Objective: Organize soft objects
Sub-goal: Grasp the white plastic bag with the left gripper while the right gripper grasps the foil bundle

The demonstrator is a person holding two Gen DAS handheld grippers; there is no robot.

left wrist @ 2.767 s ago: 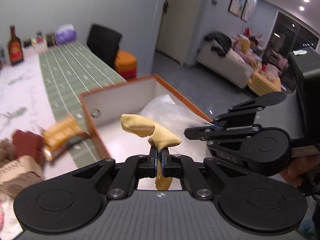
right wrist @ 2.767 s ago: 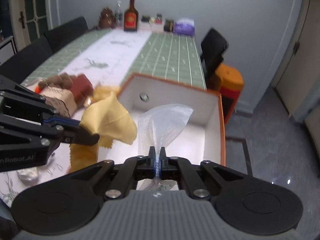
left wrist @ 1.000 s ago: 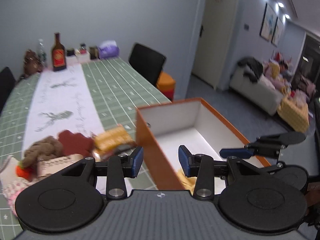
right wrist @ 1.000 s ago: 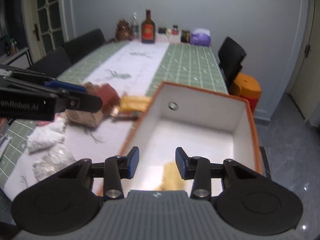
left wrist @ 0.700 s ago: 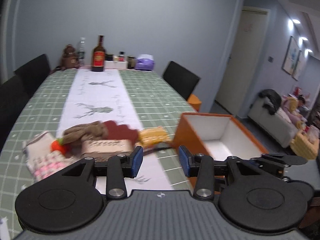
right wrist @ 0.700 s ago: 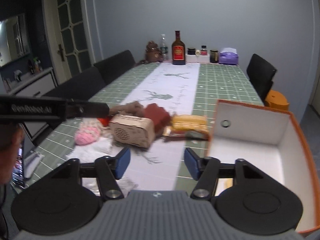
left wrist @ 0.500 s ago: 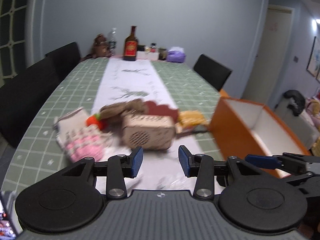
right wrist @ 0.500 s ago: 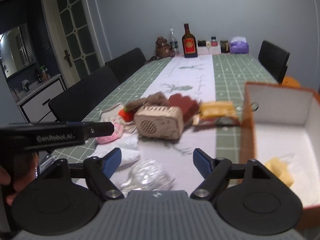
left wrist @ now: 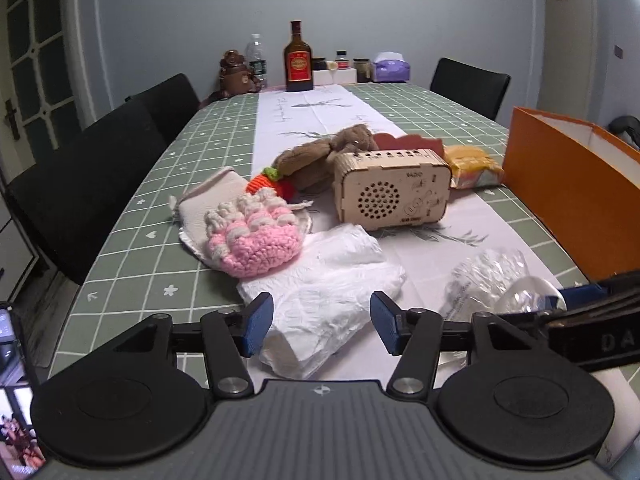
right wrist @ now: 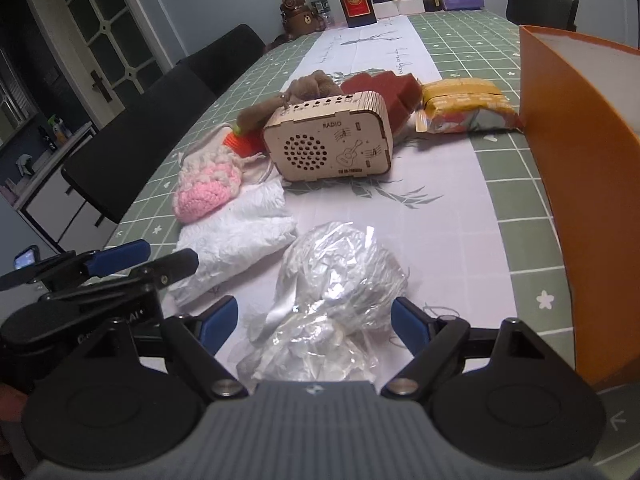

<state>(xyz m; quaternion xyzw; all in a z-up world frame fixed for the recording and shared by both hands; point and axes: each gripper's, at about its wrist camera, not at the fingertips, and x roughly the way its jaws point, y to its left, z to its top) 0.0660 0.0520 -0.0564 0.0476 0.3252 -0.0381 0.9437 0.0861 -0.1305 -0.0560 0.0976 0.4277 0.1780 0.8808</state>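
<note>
My left gripper point(left wrist: 322, 324) hangs low over a crumpled white plastic bag point(left wrist: 320, 292). Its jaws are opening, the bag lies between the fingertips, and the pads do not press on it. My right gripper point(right wrist: 314, 324) straddles a clear crinkled plastic bag point(right wrist: 340, 268). Its jaws are also opening and stand off the bag on both sides. Behind the bags lie a pink crochet piece point(left wrist: 252, 240) and a brown plush point(left wrist: 320, 152). The orange box point(right wrist: 568, 160) stands at the right.
A wooden radio point(left wrist: 390, 188), a red sponge point(right wrist: 384, 84) and a yellow snack pack point(right wrist: 460, 106) sit mid-table. Bottles and jars point(left wrist: 298, 60) line the far end. Black chairs point(left wrist: 80, 184) flank the left edge. A phone point(left wrist: 8, 328) shows at lower left.
Both grippers let the yellow cloth and the clear bag go in the box. They then swung left and down to the bags on the table, and their jaws spread wider.
</note>
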